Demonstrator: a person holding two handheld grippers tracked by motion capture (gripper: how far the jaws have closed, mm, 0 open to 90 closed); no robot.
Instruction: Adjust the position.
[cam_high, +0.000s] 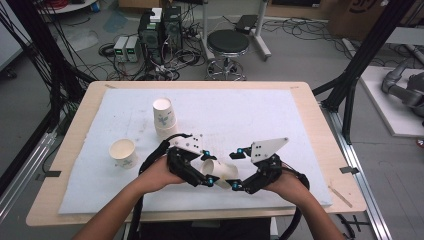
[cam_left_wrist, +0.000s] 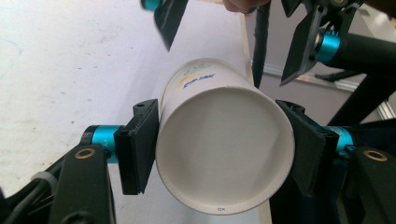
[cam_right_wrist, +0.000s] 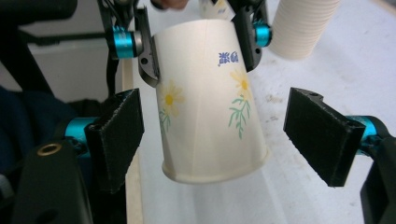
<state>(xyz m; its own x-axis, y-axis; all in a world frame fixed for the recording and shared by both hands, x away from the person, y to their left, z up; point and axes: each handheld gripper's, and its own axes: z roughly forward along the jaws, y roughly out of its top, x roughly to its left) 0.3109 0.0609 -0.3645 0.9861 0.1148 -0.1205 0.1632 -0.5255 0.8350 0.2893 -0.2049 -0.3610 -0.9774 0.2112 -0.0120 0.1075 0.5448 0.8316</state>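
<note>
The left gripper (cam_high: 207, 176) holds a paper cup (cam_high: 220, 171) on its side just above the white mat (cam_high: 240, 115) near the front edge of the surface (cam_high: 310, 107), and its jaws are clamped on the cup's wall close to the open rim, one pad on each side. In the left gripper view the rim (cam_left_wrist: 224, 149) faces the camera and the pads press in enough to flatten the round mouth slightly, so the hold looks firm but is near the limit of what thin paper takes. The right gripper (cam_high: 239, 170) faces it from the other side with its jaws spread wide, one on either side of the cup's closed bottom end and not touching it; in the right gripper view the flower-printed wall (cam_right_wrist: 205, 102) hangs between the two black pads with clear gaps on both sides. This layout suits a hand-over or a two-handed pull: one gripper steadies the mouth while the other lines up on the base. Farther back on the mat stands a stack of cups (cam_high: 164, 117) turned mouth-down, and to its left a single cup (cam_high: 123, 152) stands upright, well apart from the grippers. My judgement is that the held cup is bound for an upright spot near that single one.
</note>
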